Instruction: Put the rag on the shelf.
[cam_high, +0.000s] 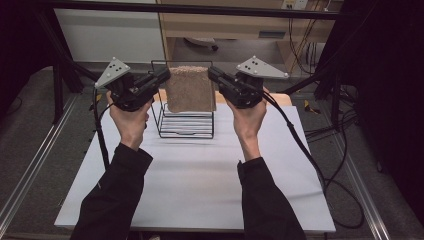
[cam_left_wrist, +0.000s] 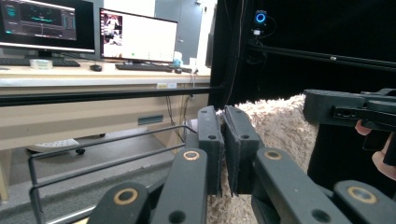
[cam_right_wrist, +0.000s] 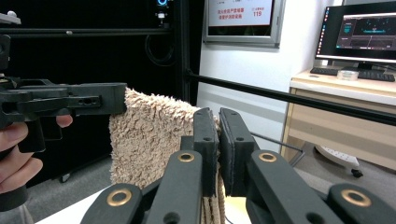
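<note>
A tan shaggy towel (cam_high: 190, 89) hangs stretched between my two grippers, above a black wire rack (cam_high: 185, 120) on the white table (cam_high: 200, 175). My left gripper (cam_high: 166, 76) is shut on the towel's top left corner, and my right gripper (cam_high: 212, 75) is shut on its top right corner. In the left gripper view the jaws of the left gripper (cam_left_wrist: 223, 122) pinch the towel (cam_left_wrist: 280, 126), with the other gripper (cam_left_wrist: 345, 109) on its far edge. Seen from the right gripper view, the right gripper (cam_right_wrist: 218, 122) clamps the towel (cam_right_wrist: 149, 140), and the left hand's gripper (cam_right_wrist: 70, 102) holds the opposite corner.
The wire rack stands at the back middle of the table, under the towel. A black frame bar (cam_high: 200, 9) crosses behind it, with a wooden desk (cam_left_wrist: 70, 88) and monitors (cam_left_wrist: 137, 35) beyond. Cables (cam_high: 310, 155) trail off the table's right side.
</note>
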